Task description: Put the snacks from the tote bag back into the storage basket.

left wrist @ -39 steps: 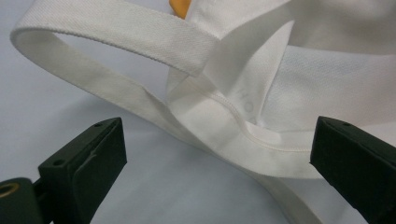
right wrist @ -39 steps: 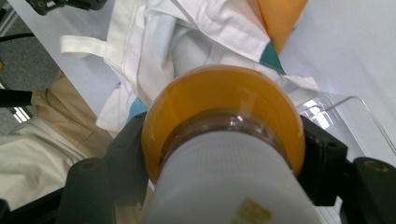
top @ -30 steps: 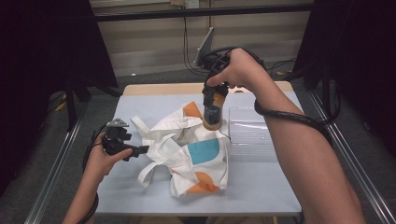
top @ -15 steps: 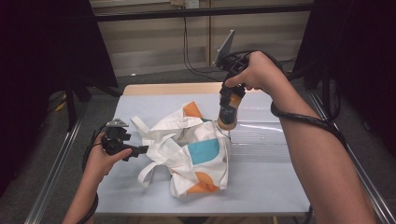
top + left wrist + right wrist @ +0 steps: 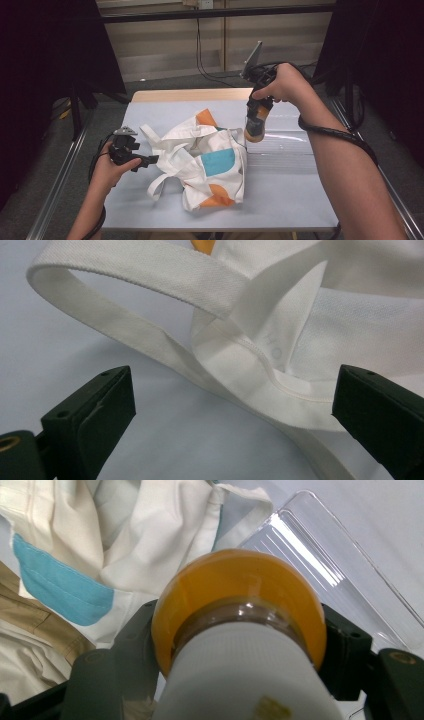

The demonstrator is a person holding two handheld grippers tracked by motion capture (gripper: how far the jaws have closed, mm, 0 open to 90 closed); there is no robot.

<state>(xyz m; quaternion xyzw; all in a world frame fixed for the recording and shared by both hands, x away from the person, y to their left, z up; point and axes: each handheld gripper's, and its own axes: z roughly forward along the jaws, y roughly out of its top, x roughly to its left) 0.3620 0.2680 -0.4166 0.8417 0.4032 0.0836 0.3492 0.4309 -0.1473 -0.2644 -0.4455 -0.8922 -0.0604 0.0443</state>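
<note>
High view: right gripper [image 5: 254,131] is held up over the table's [image 5: 280,200] right half, clamped on an orange bottle [image 5: 255,125] with its white cap toward the hand; the bottle hangs in the air just beside the right edge of the white tote bag [image 5: 210,165], above a clear plastic tray [image 5: 285,145] lying on the table. The bag is crumpled mid-table, with blue and orange patches, straps loose toward the left. Left gripper [image 5: 150,161] sits low at the bag's left side, pointing at the straps. Left gripper view: the jaws stand wide apart, released, nothing pinched; a white strap [image 5: 150,275] loops between and beyond them, and the stitched bag hem [image 5: 280,382] lies just ahead, so the claw is lined up on it but has not closed. Right gripper view: jaws clenched around the bottle [image 5: 237,605] at its neck, orange body bulging past the pads, white cap [image 5: 240,680] nearest the camera; below it are the bag's blue patch [image 5: 60,580] and the clear tray [image 5: 330,565]. Judged progress: bottle is picked up and carried, that part looks done; the bag mouth is not held open yet and the bottle is outside the bag. Left to do, likely: grab the strap or hem, lift the opening, lower the bottle in, let go.
</note>
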